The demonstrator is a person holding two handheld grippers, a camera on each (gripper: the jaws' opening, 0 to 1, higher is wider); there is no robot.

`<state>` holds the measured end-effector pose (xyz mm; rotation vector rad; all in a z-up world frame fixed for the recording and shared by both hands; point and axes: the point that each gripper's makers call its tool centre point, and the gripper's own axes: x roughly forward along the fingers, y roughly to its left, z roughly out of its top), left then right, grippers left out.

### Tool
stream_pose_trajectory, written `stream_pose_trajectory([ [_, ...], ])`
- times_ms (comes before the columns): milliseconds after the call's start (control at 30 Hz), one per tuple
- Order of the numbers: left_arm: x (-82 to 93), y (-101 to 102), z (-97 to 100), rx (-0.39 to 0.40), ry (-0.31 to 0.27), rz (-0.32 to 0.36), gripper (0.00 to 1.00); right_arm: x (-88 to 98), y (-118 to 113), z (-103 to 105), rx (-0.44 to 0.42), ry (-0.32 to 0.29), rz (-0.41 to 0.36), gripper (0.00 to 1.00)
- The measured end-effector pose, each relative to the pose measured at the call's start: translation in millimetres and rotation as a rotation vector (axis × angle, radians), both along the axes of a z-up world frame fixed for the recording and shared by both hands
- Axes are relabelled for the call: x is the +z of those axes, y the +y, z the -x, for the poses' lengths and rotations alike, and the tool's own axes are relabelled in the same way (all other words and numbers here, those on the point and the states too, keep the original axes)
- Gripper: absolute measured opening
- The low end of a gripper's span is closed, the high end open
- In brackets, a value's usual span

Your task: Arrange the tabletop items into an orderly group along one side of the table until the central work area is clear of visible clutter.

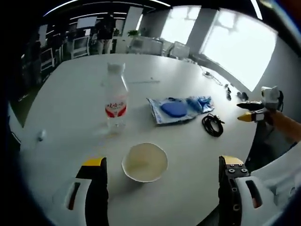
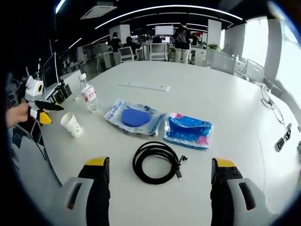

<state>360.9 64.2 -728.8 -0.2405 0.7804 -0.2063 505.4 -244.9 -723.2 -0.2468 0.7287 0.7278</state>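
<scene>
Here, in the left gripper view, the left gripper (image 1: 162, 174) hangs with jaws apart over a paper cup (image 1: 144, 162), a water bottle (image 1: 115, 96) beyond. In the right gripper view, the right gripper (image 2: 160, 175) stands wide open above a coiled black cable (image 2: 156, 162), blue packets (image 2: 162, 122) behind

- A clear plastic water bottle (image 1: 115, 96) with a white cap and red label stands upright on the white table (image 2: 197, 89).
- A white paper cup (image 1: 145, 162) stands upright, open and empty, near the bottle.
- Two flat blue plastic packets (image 2: 135, 117) (image 2: 189, 130) lie side by side.
- A black cable (image 2: 156, 162) lies coiled just beside the packets.
</scene>
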Motion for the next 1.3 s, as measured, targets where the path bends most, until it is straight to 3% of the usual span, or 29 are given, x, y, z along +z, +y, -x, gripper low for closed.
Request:
stream_pose_trajectory([
  [100, -14.5, 1, 3.1, -0.010, 0.010, -0.045, 0.94, -2.0, -3, 1, -0.006, 0.006, 0.001, 0.87],
  [200, -22.8, -2, 3.2, 0.002, 0.009, -0.027, 0.94, -3.8, -6, 2, -0.013, 0.014, 0.002, 0.87],
  [333, -32.6, 5, -3.3, 0.027, -0.013, -0.059, 0.94, -2.7, -10, 6, -0.014, 0.021, -0.002, 0.87],
  [667, -42.4, 9, -15.7, 0.037, -0.025, -0.077, 0.94, 8.5, -27, 26, -0.008, 0.040, -0.024, 0.87],
  [1000, -51.1, -4, -28.6, 0.008, -0.054, -0.085, 0.90, 9.9, -47, 36, -0.010, 0.045, -0.025, 0.87],
  [1300, -58.2, -4, -29.6, 0.011, -0.040, -0.109, 0.82, 32.6, -41, 47, 0.138, -0.021, -0.096, 0.85],
])
